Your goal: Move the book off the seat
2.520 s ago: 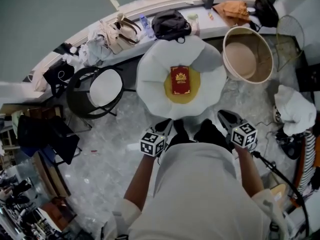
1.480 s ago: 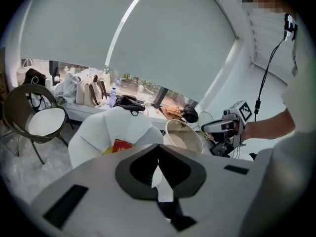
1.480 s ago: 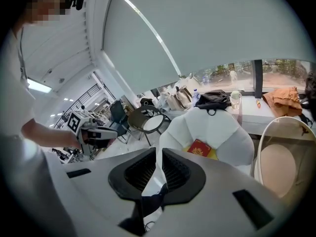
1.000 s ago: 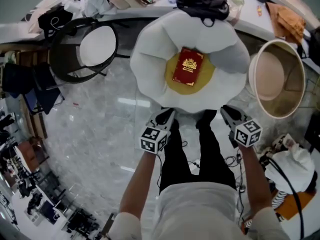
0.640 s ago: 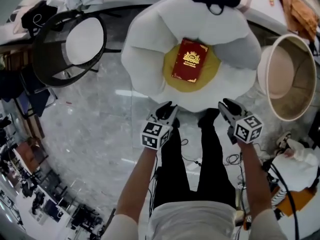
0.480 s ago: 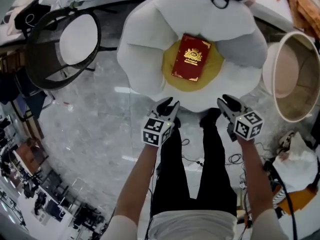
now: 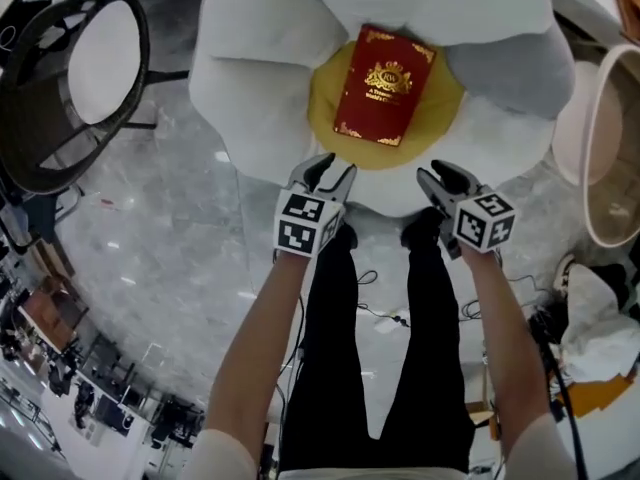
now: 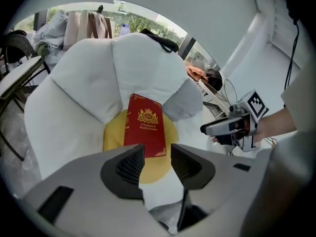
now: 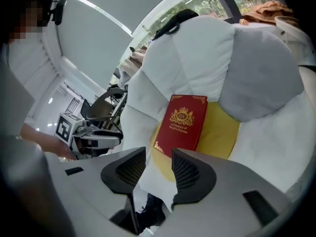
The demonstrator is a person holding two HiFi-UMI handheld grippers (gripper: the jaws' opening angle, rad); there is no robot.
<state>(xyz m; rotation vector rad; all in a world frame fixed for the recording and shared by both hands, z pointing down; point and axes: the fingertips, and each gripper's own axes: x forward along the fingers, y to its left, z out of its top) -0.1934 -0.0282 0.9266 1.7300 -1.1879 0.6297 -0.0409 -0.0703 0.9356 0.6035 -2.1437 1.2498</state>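
While the red book (image 7: pixel 385 86) is lying flat on the yellow centre (image 7: pixel 322 100) of the seat (image 7: pixel 250 78), the approach is being made: the left gripper (image 7: pixel 322 171) and right gripper (image 7: pixel 437 179) are being poised at its near side, jaws just opened, nothing between them. Next, a forward reach to the book's near edge is being called for.

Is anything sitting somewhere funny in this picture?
Yes: a red book lies flat on the yellow middle of the flower-shaped seat, turned a little crooked. That is where a person would sit. Nothing looks spilled or broken.
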